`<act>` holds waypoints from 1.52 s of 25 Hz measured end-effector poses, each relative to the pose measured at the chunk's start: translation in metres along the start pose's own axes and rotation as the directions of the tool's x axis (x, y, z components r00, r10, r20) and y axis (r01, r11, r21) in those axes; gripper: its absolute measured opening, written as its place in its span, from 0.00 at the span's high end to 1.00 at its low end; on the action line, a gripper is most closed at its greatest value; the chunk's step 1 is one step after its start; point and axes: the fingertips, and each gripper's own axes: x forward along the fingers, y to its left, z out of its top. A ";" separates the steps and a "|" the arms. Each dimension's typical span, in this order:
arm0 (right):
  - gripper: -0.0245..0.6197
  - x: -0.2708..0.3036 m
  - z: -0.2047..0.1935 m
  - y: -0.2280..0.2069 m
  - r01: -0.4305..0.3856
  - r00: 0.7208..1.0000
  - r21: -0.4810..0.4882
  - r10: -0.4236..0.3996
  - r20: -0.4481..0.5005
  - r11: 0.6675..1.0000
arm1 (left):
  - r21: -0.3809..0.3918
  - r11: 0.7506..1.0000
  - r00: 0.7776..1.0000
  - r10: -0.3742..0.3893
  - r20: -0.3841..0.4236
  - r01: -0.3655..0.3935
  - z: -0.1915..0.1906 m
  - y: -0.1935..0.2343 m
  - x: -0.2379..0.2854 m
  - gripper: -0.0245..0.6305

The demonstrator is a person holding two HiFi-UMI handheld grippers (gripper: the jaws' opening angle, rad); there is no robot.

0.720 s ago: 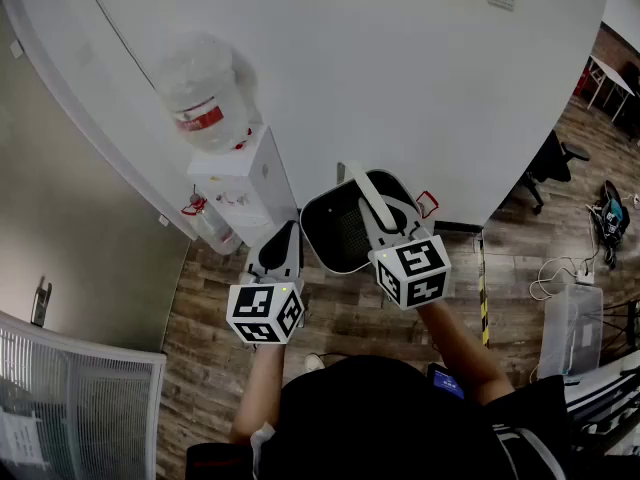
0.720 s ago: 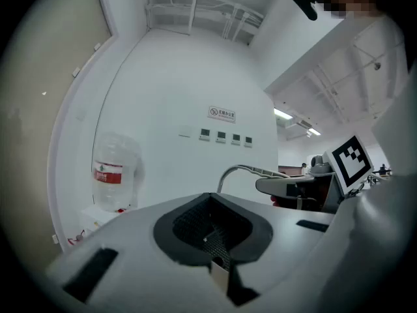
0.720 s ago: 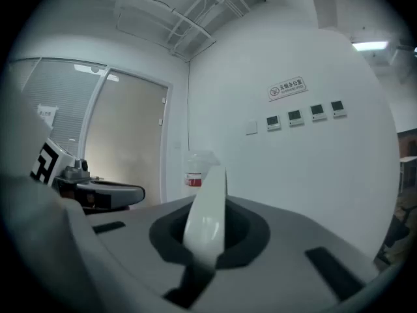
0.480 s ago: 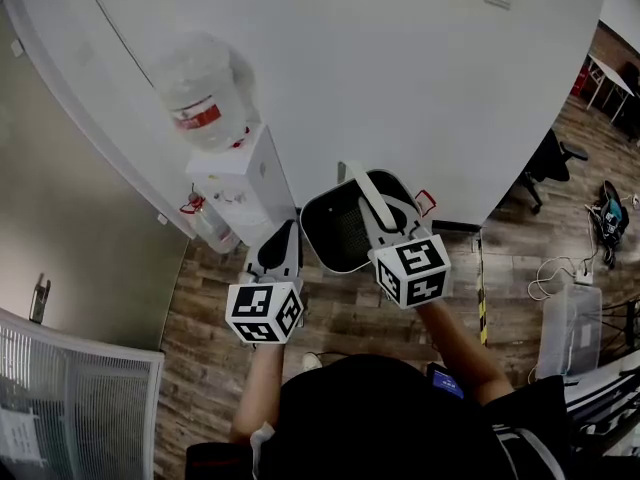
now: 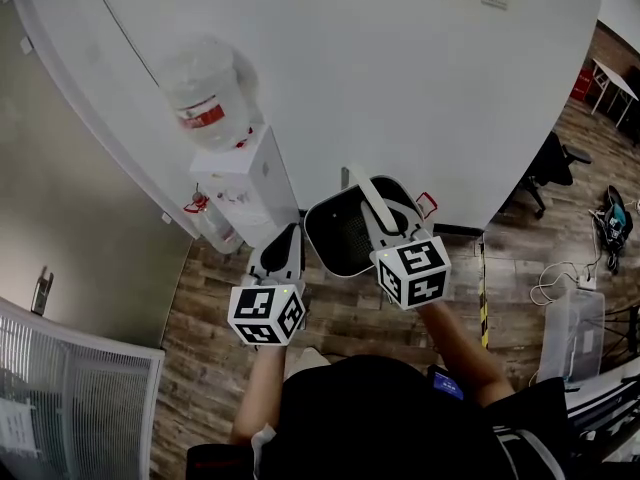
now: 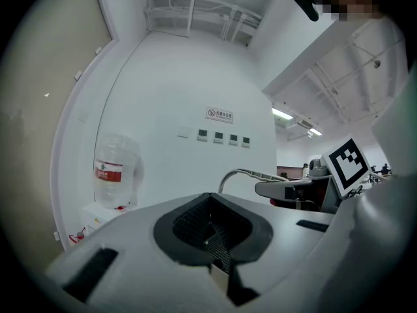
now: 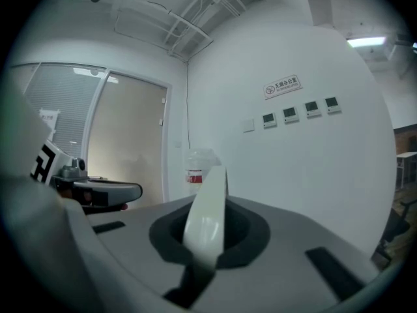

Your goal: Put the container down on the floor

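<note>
Water dispenser (image 5: 250,183) on wood floor (image 5: 345,313)

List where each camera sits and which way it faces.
Head view: on the person's head, facing steeply down at the floor; shows both forearms, left gripper, right gripper, container.
Left gripper view: rides the left gripper, looks along its shut fingers toward the wall; the right gripper's cube shows at right.
Right gripper view: rides the right gripper, looks along fingers shut on the handle.
Shared: both gripper views show the water bottle.
</note>
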 end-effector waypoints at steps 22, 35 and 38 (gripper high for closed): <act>0.92 0.117 -0.002 0.009 -0.018 0.999 -0.006 0.018 -0.046 1.000 | -0.032 0.999 1.000 0.006 -0.007 -0.006 0.002 0.099 0.058 0.94; 0.92 0.244 0.027 0.002 0.011 0.998 -0.012 -0.012 -0.066 1.000 | -0.076 0.997 1.000 0.006 -0.019 -0.008 0.021 0.210 0.133 0.94; 0.92 0.268 0.031 0.004 0.017 0.997 -0.011 -0.018 -0.069 1.000 | -0.080 0.997 1.000 -0.002 -0.018 0.000 0.025 0.233 0.147 0.94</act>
